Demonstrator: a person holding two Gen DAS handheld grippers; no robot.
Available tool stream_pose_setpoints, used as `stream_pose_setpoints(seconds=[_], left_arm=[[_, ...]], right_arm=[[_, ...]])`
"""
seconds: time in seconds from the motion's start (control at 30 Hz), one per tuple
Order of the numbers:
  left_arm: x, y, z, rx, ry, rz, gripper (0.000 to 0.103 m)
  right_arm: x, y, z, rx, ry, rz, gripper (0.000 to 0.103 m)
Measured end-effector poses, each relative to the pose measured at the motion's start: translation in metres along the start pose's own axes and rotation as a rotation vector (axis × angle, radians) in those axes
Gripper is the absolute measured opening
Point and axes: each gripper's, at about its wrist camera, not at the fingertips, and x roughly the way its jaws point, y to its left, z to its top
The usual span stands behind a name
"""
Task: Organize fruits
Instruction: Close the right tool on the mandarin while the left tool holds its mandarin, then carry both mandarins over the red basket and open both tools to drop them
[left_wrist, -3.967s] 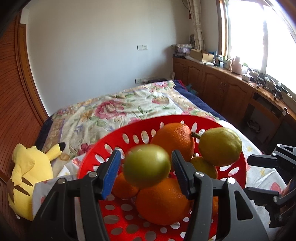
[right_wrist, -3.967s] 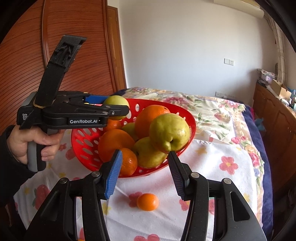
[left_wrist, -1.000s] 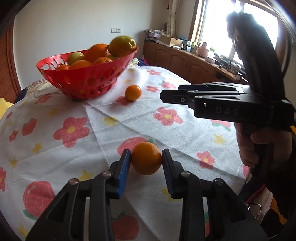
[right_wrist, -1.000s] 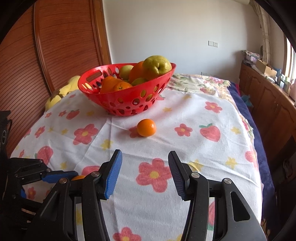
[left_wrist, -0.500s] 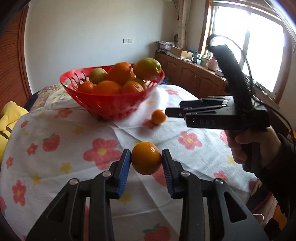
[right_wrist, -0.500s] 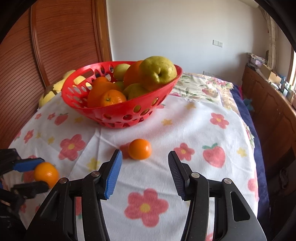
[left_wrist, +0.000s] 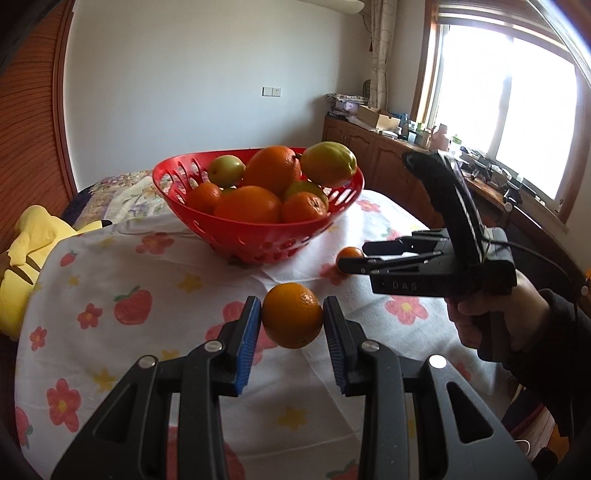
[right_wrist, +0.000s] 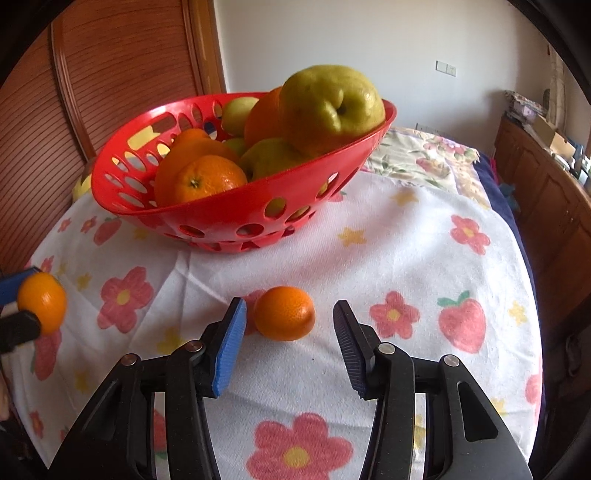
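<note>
My left gripper (left_wrist: 292, 320) is shut on a small orange (left_wrist: 291, 314) and holds it above the tablecloth, in front of the red basket (left_wrist: 258, 230); this orange also shows at the left edge of the right wrist view (right_wrist: 42, 302). The basket (right_wrist: 229, 206) holds several oranges and yellow-green pears. My right gripper (right_wrist: 288, 334) is open, its fingers on either side of a second small orange (right_wrist: 284, 313) lying on the cloth. In the left wrist view the right gripper (left_wrist: 354, 263) partly hides that orange (left_wrist: 349, 253).
A white cloth with flowers and strawberries (right_wrist: 424, 266) covers the round table. A yellow plush toy (left_wrist: 26, 254) lies at the left. A bed with a floral cover (right_wrist: 424, 155) is behind the table, wooden cabinets (left_wrist: 388, 162) at the right.
My left gripper has carried its orange closer to the basket. My right gripper has moved forward and lower, so the loose orange now sits between its open fingers.
</note>
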Motion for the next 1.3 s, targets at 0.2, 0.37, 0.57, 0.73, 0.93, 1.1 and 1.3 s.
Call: stream_pose_setpoints(seconds=[0.2,0.37,0.57,0.73,0.93,1.1,1.3], left_arm=[[-0.004,0.003,0.008,0.001,-0.015,0.012,0.033],[-0.008,0.008,0.018,0.003,-0.034,0.023,0.033],[-0.012,0.017,0.036,0.011,-0.067,0.044,0.033],[-0.014,0.027,0.053,0.011,-0.083,0.070,0.033],[-0.006,0.037,0.065,0.015,-0.081,0.092,0.033],[0.008,0.047,0.078,0.006,-0.080,0.098,0.033],[0.033,0.059,0.098,0.002,-0.069,0.102,0.033]], right_arm=[[0.004,0.000,-0.001,0.002,0.013,0.011,0.036],[0.001,0.004,-0.005,-0.003,0.009,0.005,0.036],[-0.029,0.007,-0.007,-0.012,-0.045,0.022,0.036],[-0.066,0.013,0.005,-0.039,-0.119,0.036,0.036],[-0.094,0.020,0.030,-0.073,-0.187,0.050,0.036],[-0.092,0.028,0.052,-0.112,-0.213,0.071,0.036],[-0.063,0.033,0.081,-0.143,-0.208,0.092,0.036]])
